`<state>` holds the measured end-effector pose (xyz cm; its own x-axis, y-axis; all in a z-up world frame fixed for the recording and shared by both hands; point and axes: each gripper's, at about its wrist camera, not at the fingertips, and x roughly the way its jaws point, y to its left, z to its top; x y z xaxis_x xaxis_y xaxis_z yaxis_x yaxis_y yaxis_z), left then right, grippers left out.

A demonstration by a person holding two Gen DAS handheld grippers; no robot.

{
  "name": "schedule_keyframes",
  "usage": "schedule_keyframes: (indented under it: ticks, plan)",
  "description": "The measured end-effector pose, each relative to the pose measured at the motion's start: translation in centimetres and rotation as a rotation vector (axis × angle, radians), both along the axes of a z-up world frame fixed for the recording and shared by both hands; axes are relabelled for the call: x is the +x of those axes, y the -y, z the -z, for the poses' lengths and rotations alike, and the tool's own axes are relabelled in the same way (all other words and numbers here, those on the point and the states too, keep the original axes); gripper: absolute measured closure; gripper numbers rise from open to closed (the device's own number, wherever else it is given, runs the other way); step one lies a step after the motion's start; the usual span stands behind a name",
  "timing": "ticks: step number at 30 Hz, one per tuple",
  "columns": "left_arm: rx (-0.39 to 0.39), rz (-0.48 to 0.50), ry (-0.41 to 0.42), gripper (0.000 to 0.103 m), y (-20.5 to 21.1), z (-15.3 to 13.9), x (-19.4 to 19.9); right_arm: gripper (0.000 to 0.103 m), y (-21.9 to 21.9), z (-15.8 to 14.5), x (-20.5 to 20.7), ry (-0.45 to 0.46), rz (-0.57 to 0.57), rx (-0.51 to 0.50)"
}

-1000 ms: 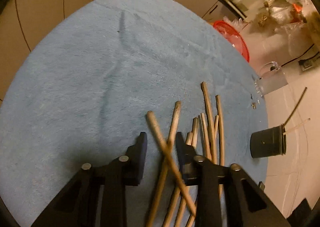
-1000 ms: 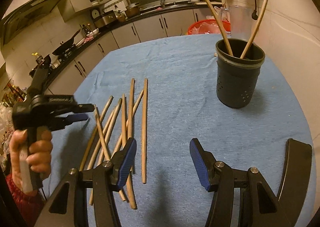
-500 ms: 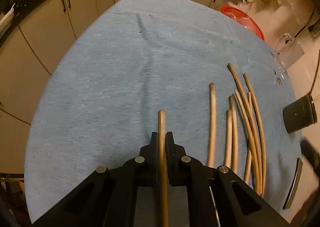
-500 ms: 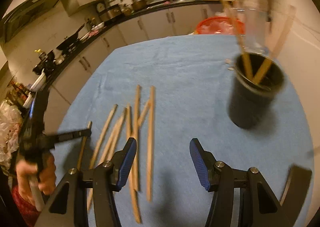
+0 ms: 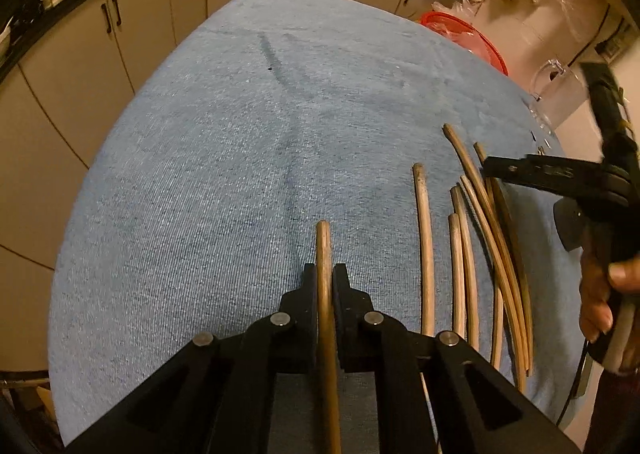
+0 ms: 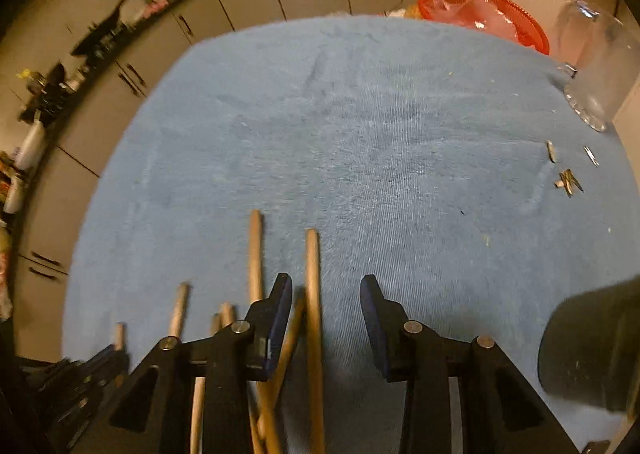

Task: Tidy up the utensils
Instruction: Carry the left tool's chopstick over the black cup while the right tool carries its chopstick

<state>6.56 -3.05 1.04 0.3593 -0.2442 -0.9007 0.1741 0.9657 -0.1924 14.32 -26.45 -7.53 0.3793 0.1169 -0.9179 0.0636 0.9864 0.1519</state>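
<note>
My left gripper is shut on a wooden chopstick and holds it lengthwise between the jaws, above the blue cloth. Several more chopsticks lie side by side on the cloth to its right. My right gripper is open and low over those chopsticks; one chopstick lies between its jaws, untouched, and another lies just left of the left jaw. The right gripper also shows in the left wrist view, held in a hand. The dark utensil holder stands at the right.
A red basket sits past the table's far edge. A clear glass jug stands at the far right. Small metal bits lie on the cloth near it. Kitchen cabinets run behind the table.
My right gripper has swung left and down from facing the holder to over the chopsticks. My left gripper, open around a chopstick a second ago, stays shut on it, slightly lifted.
</note>
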Motion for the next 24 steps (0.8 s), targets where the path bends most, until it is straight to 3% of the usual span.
schedule_keyframes:
  ticks: [4,6,12,16,24]
  plan:
    - [0.003,0.008,-0.004,0.094,0.4,0.1,0.8,0.079,-2.0,0.0,0.3,0.018,-0.037,-0.134]
    - [0.0,0.009,-0.011,0.094,0.6,0.1,1.3,0.092,-2.6,0.0,0.3,0.02,-0.05,-0.154]
    - [-0.029,0.024,-0.013,0.096,0.9,0.1,2.4,0.096,-1.7,-1.4,-0.7,0.077,0.014,-0.082]
    - [-0.073,0.006,0.032,0.096,0.1,-1.6,1.7,0.096,-0.9,-5.6,-4.4,0.221,0.024,-0.036]
    - [-0.143,-0.01,0.252,0.096,0.1,-9.4,-1.9,0.096,-0.7,-12.7,-12.9,0.511,0.028,0.036]
